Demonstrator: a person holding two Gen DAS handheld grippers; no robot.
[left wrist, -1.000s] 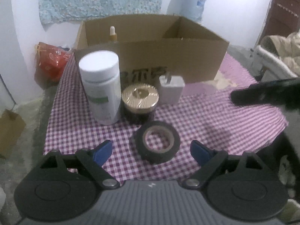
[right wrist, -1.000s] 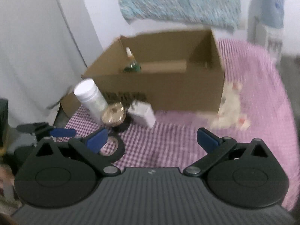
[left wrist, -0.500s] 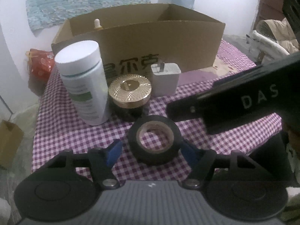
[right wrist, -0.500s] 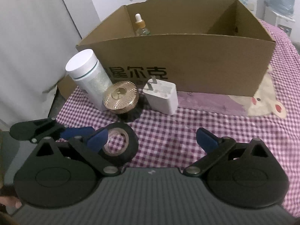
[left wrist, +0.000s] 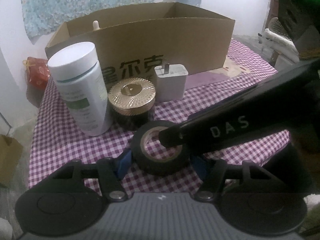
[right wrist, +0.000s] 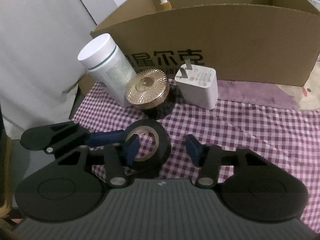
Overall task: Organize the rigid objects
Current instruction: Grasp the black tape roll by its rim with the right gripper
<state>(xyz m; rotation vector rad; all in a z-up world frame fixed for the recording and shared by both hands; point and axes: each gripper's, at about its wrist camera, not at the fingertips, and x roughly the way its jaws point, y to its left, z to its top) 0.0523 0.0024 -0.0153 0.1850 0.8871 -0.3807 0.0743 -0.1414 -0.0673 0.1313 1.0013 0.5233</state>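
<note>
A checked tablecloth (right wrist: pixel 250 124) bears box (right wrist: pixel 230 40), bottle (right wrist: pixel 108 68), jar (right wrist: pixel 148 89), charger (right wrist: pixel 200 86), tape (right wrist: pixel 152 142).

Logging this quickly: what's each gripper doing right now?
Left gripper: closing around the tape roll; grip unclear.
Right gripper: closing, one finger inside the roll's hole, not gripping yet.

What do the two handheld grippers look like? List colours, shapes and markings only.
Both match: the left gripper and right gripper each have a ribbed grey body, two round black discs, black linkage arms with silver pivot screws, and blue finger pads. One finger's side reads "DAS" in white letters.
</note>
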